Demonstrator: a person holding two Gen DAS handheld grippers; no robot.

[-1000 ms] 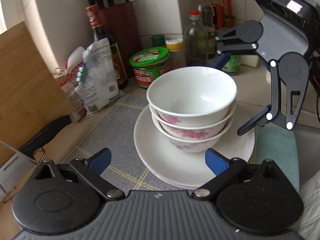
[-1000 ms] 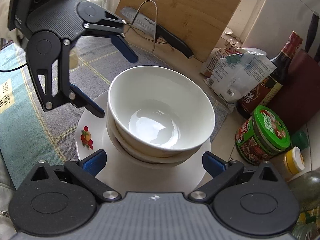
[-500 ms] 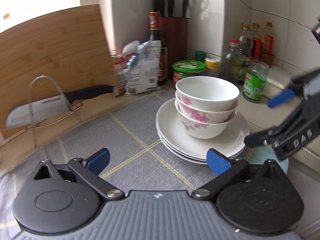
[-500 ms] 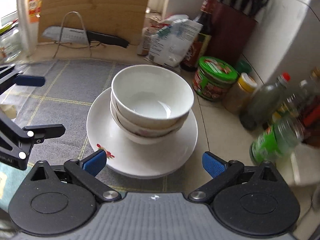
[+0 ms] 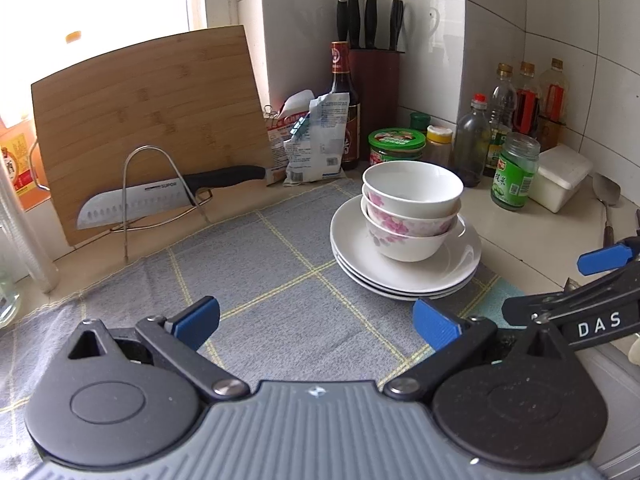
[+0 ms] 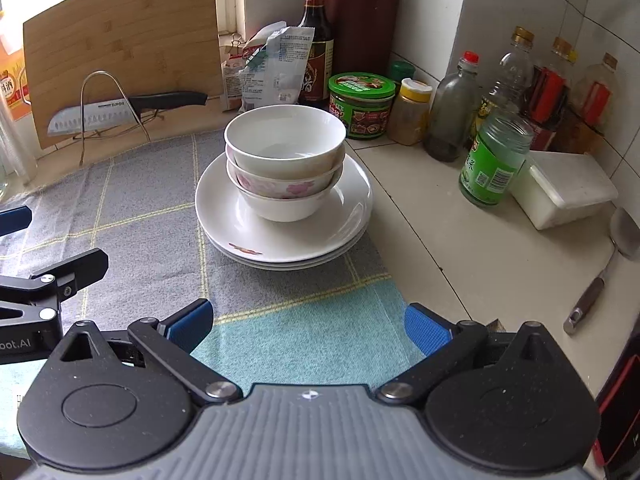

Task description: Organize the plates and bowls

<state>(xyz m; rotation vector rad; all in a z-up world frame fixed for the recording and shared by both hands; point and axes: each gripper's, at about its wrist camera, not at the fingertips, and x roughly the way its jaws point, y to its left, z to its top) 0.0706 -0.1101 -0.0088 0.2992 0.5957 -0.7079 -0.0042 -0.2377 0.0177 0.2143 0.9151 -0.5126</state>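
Note:
Three nested bowls (image 5: 412, 208) (image 6: 285, 168), the top one plain white and a lower one with pink flowers, stand on a stack of white plates (image 5: 448, 272) (image 6: 340, 224) on a grey checked cloth (image 5: 260, 272) (image 6: 140, 220). My left gripper (image 5: 316, 322) is open and holds nothing, well in front of the stack and to its left. My right gripper (image 6: 308, 326) is also open with nothing in it, in front of the stack above the cloth's teal part. Each gripper shows at the edge of the other's view.
A bamboo cutting board (image 5: 148, 120) leans at the back left with a knife (image 5: 160, 196) on a wire stand. Jars, bottles (image 6: 496, 160), a knife block (image 5: 374, 92) and a white box (image 6: 568, 188) crowd the back and right. A spatula (image 6: 608, 264) lies on the counter.
Both grippers have pulled back and away from the stack, which now looks smaller and farther off. The bowls and plates have stayed in place.

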